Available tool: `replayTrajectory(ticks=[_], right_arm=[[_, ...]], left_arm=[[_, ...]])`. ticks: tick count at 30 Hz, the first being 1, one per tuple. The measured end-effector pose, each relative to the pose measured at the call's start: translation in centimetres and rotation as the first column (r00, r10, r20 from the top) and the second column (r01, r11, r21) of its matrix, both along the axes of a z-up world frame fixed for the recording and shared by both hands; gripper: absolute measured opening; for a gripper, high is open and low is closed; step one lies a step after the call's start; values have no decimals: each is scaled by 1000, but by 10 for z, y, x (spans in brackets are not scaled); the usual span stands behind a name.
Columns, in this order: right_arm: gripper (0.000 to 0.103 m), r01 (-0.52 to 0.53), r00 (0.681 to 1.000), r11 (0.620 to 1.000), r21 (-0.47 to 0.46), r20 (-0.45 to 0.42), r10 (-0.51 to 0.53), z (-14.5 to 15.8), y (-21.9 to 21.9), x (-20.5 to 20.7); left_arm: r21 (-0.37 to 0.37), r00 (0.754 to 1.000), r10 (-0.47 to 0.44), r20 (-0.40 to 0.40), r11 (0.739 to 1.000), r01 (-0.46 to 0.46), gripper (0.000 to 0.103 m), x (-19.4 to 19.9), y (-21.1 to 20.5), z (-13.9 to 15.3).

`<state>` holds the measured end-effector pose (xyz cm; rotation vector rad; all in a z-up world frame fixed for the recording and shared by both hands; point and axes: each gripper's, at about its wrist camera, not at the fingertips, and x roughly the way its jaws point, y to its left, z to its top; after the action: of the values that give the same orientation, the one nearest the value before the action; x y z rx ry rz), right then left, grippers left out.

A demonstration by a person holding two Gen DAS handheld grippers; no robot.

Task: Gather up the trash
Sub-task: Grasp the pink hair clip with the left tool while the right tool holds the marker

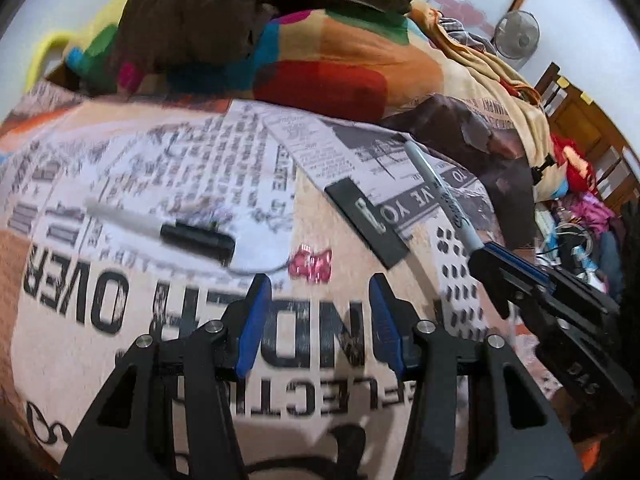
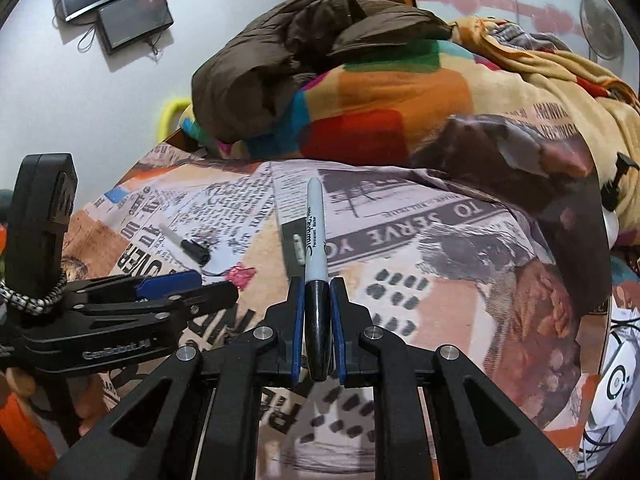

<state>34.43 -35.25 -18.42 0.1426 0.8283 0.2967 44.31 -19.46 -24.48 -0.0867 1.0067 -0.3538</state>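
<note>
Two grippers work over a newsprint bedspread [image 1: 120, 360]: the right gripper [image 2: 318, 296] clamps a marker [image 2: 314, 236], while the left gripper [image 1: 320, 304], jaws apart and empty, nears a pink wrapper [image 1: 311, 265] that could slide away.

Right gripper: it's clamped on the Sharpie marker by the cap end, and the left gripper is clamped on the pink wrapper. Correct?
Not quite. The left gripper is open and holds nothing; the pink wrapper lies on the newspaper-print bedspread just beyond its fingers, as the left wrist view shows. The right gripper is indeed clamped on the Sharpie marker by the cap end.
</note>
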Motion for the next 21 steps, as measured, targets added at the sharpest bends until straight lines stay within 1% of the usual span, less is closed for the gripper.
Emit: replayTrajectory(ticks=[1, 4, 7, 11, 12, 13, 14, 15, 16, 17, 21], right_arm=[[12, 4, 1000, 1000, 4, -3, -4, -2, -4, 0], [12, 3, 1000, 1000, 9, -7, -3, -5, -5, 1], [12, -2, 1000, 1000, 11, -10, 2, -6, -5, 1], [12, -10, 1000, 1000, 12, -11, 11, -4, -1, 0], [12, -12, 1000, 1000, 14, -12, 12, -4, 0, 0], [12, -13, 1000, 1000, 16, -11, 13, -3, 1, 0], [12, -13, 1000, 1000, 16, -11, 13, -3, 1, 0], [12, -15, 1000, 1000, 16, -10, 15, -2, 3, -1], [12, -18, 1000, 1000, 15, -9, 18, -1, 4, -2], [12, -21, 1000, 1000, 11, -7, 21, 2, 6, -4], [12, -37, 999, 999, -6, 1, 37, 13, 15, -10]], left_arm=[[13, 1000, -3, 6, 1000, 3, 41, 2, -4, -1], [53, 1000, -15, 10, 999, 14, 31, 8, -15, -8], [106, 999, -17, 39, 994, 12, 30, 7, -22, -11], [113, 999, 6, 44, 993, -11, 30, 8, -23, -11], [119, 999, 6, 47, 993, -12, 29, 9, -24, -11], [129, 999, 7, 53, 992, -13, 26, 9, -24, -11], [140, 998, 3, 61, 990, -11, 26, 9, -26, -12], [141, 998, 1, 64, 990, -10, 26, 8, -26, -12], [138, 998, -1, 63, 990, -8, 11, 7, -25, -12], [139, 998, -3, 57, 990, -5, 12, 6, -24, -11], [90, 999, 6, 42, 996, -10, 12, -4, -12, -6]])
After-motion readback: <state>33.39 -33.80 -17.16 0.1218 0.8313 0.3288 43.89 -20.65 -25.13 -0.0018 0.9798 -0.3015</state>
